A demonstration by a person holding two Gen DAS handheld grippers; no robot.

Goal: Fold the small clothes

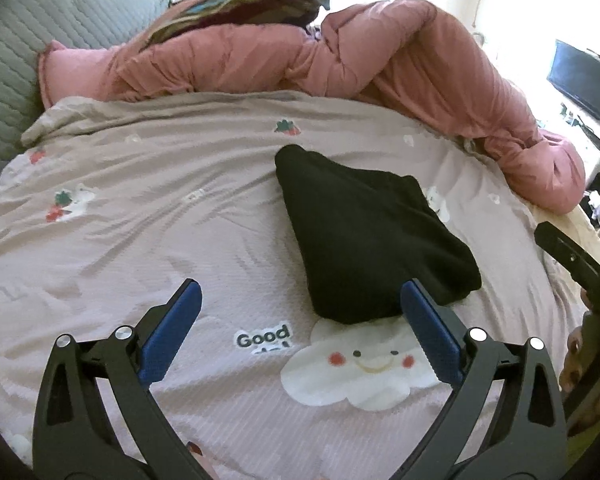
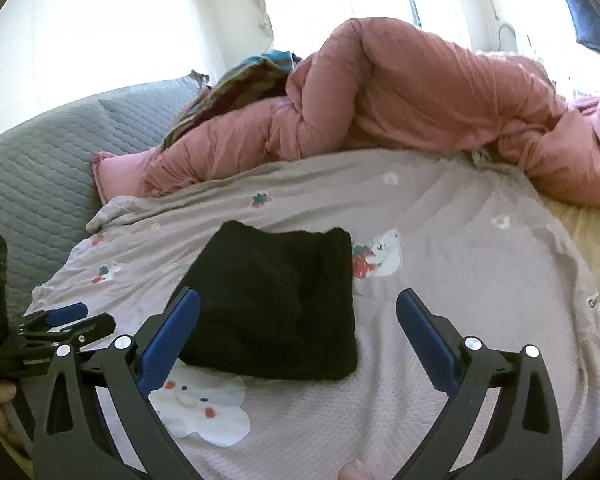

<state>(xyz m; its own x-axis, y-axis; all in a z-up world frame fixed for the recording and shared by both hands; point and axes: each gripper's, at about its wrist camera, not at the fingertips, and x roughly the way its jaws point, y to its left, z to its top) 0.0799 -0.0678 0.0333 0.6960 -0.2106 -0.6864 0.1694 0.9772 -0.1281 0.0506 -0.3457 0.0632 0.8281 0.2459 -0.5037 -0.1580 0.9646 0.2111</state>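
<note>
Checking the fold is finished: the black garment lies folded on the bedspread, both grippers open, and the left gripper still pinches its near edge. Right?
Not quite. The left gripper pinches nothing: the left wrist view shows its jaws wide apart, empty. The black garment lies folded on the bedspread, and the right gripper is open too.

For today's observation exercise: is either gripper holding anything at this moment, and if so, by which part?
Nothing is held. The left gripper and the right gripper both stand open with nothing between the pads. The folded black garment lies free on the bedspread.
</note>
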